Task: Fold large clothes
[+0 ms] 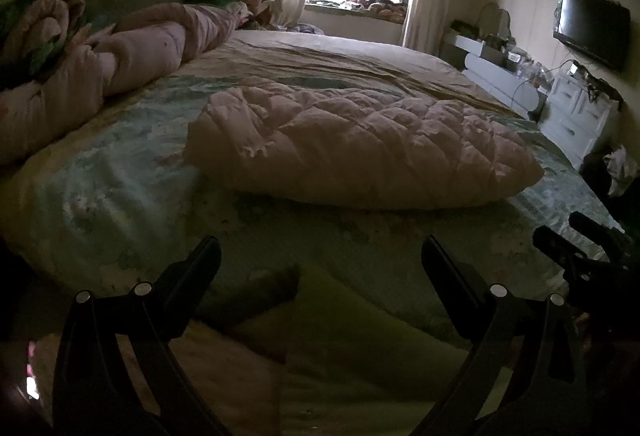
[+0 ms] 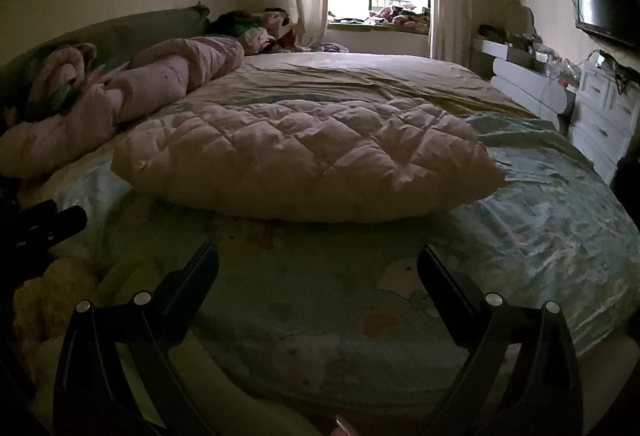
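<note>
Jaws of both grippers gape, short of the quilted coat (image 1: pixel 360 140).

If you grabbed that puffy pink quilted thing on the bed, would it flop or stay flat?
The pink quilted padded garment would probably sag from any pinched edge, since its surface is soft and wrinkled. Its puffiness suggests it is light for its bulk.

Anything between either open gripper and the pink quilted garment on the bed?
Nothing visible. Both the left gripper and right gripper are open and empty, facing the pink quilted garment across bare patterned bedsheet. The rolled pink duvet lies off to the left, clear of both paths.
</note>
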Available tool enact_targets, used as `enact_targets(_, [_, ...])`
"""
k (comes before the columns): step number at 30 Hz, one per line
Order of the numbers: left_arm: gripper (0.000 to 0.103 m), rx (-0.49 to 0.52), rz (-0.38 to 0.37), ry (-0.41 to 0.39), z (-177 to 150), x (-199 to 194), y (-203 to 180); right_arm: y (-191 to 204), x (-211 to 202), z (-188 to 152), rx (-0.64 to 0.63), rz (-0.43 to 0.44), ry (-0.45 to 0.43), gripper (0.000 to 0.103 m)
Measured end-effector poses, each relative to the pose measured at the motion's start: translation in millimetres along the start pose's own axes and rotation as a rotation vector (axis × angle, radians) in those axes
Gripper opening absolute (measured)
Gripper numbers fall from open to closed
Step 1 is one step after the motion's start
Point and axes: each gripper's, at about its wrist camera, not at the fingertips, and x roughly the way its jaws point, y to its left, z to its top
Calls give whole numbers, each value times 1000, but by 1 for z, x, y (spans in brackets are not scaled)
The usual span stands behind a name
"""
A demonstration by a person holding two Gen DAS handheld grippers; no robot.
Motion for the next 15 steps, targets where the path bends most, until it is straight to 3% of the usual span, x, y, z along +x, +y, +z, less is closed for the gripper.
enact_targets(15, [94, -10, 20, 10, -3, 2, 3, 8, -1, 0, -33, 17, 6, 99])
